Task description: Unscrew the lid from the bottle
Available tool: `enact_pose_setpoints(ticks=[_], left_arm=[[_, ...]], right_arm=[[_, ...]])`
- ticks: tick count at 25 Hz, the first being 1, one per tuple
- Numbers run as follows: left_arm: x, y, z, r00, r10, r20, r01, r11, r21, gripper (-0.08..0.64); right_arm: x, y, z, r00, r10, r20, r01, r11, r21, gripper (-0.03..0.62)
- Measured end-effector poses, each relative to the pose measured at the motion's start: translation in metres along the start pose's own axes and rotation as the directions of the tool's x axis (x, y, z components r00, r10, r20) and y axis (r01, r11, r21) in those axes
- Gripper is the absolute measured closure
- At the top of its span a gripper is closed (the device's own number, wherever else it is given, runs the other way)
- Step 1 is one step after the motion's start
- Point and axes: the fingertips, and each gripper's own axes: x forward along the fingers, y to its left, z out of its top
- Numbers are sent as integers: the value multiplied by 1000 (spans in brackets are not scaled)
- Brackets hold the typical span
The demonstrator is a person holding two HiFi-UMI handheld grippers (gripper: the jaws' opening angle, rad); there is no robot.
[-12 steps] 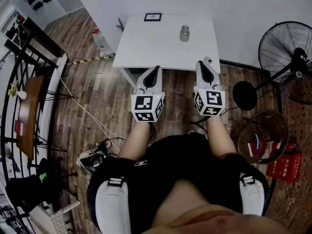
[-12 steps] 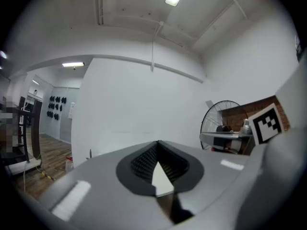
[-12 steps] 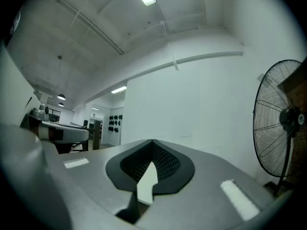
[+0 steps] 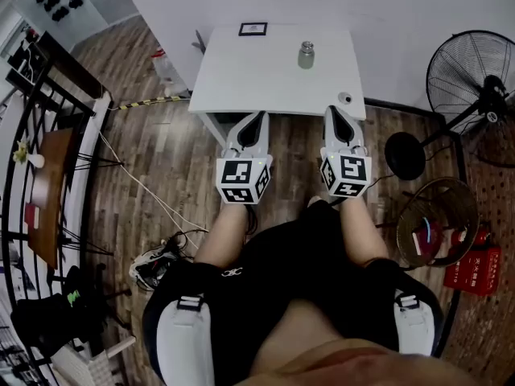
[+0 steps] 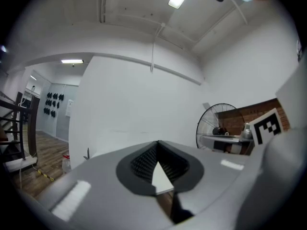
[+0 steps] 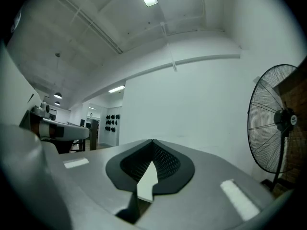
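Bottle (image 4: 306, 55) stands upright toward the far side of the white counter (image 4: 241, 75), right of centre, on the same spot as half a sec ago. A small round piece (image 4: 345, 98), prob. the lid, lies by the counter's near right corner, well apart from the bottle. From the head view we can't tell whether the bottle's top is bare.

Right gripper (image 4: 335, 111): earlier its tip sat just beside the round piece. Now we've drawn it back toward us a little, so the tip is at the counter's near edge and clear of the piece. Its fingers are closed tip to tip w/ nothing between them, as the right gripper view shows.

Left gripper (image 4: 257, 116) is also at the near edge, left of the right one, and has barely changed vs. earlier. Its fingers are closed too and empty.

A black-framed card (image 4: 253, 29) lies at the counter's far edge. A pedestal fan (image 4: 475, 75) stands on the floor to the right, w/ a wicker basket (image 4: 426, 232) nearer us.
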Motion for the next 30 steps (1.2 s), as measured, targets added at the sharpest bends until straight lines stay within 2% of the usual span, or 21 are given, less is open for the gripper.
enact_pose_setpoints(ticks=[4,9,13,16,19,24,30], left_arm=[[11,-6,-4,1000,-10,-8,10,1000,15,506],[15,7,-6,1000,-11,-1,11,1000,16,506],[35,17,-3,1000,-11,12,11,1000,6,506],[55,22,3,999,-30,34,30,1000,-6,506],[87,29,4,998,-39,50,39,999,8,506],[152,43,2,998,-33,60,31,999,28,506],[241,60,0,998,-46,31,45,999,20,506]], right_arm=[[8,-12,-9,1000,-16,-16,16,1000,13,591],[21,-2,-8,1000,-14,3,14,1000,-6,592],[44,-9,-6,1000,-13,17,13,1000,-12,591],[68,-18,-6,1000,-8,23,8,1000,17,591],[98,-34,-10,999,-3,33,2,999,48,591],[152,-69,-17,999,-9,52,8,999,31,591],[235,-102,-22,999,29,18,-29,999,22,591]])
